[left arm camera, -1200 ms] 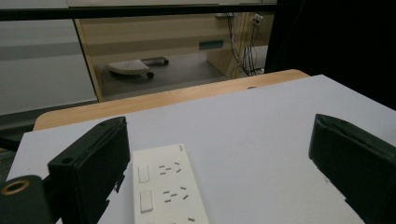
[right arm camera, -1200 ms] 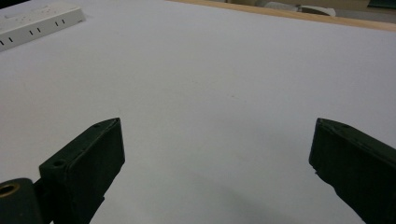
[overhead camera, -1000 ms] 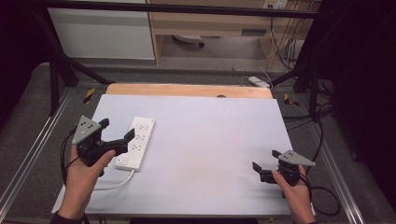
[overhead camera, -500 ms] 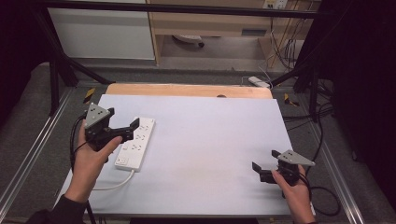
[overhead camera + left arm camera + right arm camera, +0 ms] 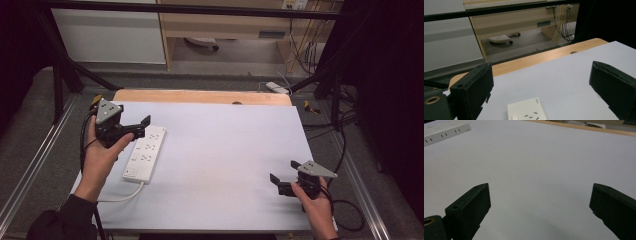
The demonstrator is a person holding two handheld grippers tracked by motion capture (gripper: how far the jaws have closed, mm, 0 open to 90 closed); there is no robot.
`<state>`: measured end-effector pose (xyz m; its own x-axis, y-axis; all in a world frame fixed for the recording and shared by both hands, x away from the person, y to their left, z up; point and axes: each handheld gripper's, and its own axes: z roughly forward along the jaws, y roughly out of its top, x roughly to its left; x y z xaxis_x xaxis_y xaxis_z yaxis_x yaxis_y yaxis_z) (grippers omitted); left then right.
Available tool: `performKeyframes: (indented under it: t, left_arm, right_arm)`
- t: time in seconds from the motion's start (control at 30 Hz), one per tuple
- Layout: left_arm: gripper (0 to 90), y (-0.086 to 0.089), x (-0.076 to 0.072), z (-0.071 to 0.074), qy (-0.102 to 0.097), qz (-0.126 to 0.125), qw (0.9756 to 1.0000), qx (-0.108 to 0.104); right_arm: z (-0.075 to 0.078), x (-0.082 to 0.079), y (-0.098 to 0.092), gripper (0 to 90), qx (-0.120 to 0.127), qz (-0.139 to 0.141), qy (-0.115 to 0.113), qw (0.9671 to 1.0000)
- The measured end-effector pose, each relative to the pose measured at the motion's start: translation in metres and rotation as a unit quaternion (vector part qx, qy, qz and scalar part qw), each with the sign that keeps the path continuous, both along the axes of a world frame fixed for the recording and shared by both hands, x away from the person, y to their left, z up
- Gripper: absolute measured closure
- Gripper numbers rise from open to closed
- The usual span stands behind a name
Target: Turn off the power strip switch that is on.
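A white power strip (image 5: 145, 152) lies on the left part of the white table top (image 5: 225, 150), its cable (image 5: 120, 198) trailing toward the front edge. My left gripper (image 5: 141, 127) hovers open just over the strip's far end, its jaws pointing right and empty. In the left gripper view, that end of the power strip (image 5: 526, 112) sits low between the wide-apart jaws of the left gripper (image 5: 541, 71). My right gripper (image 5: 284, 171) rests open near the front right corner, holding nothing. The right gripper view has the right gripper (image 5: 539, 193) over bare table and the power strip (image 5: 444, 132) far off.
A wooden strip (image 5: 200, 96) borders the table's far edge. Metal frame rails (image 5: 35, 160) run along both sides, with black cables (image 5: 345, 150) hanging at the right. Beyond the table stand a cabinet (image 5: 107, 35) and a small white object (image 5: 277, 87) on the floor.
My left gripper has moved away from the person, from beside the strip's middle to above its far end. The right gripper has stayed put.
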<state>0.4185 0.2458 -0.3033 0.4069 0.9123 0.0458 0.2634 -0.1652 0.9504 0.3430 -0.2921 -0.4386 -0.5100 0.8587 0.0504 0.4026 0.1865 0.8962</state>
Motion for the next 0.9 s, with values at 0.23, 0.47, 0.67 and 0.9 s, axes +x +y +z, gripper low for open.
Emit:
performKeyframes:
  t: [0.23, 0.47, 0.67, 0.9]
  left_arm:
    - [5.9, 0.003, 0.012, -0.006, 0.006, 0.007, 1.0000, 0.002]
    - [5.8, 0.007, 0.025, -0.016, 0.020, 0.014, 0.9997, 0.003]
    - [6.1, 0.009, 0.032, -0.023, 0.026, 0.015, 0.9995, 0.007]
    - [6.4, 0.014, 0.038, -0.032, 0.038, 0.029, 0.9989, 0.000]
  right_arm:
    - [0.000, 0.000, 0.001, 3.9, -0.001, 0.002, 0.001, 1.0000]
    - [0.000, 0.000, 0.001, 3.9, 0.000, -0.001, 0.002, 1.0000]
    - [0.000, 0.000, 0.001, 3.9, 0.000, 0.000, 0.002, 1.0000]
    - [-0.001, 0.000, 0.001, 3.9, -0.002, 0.000, 0.005, 1.0000]
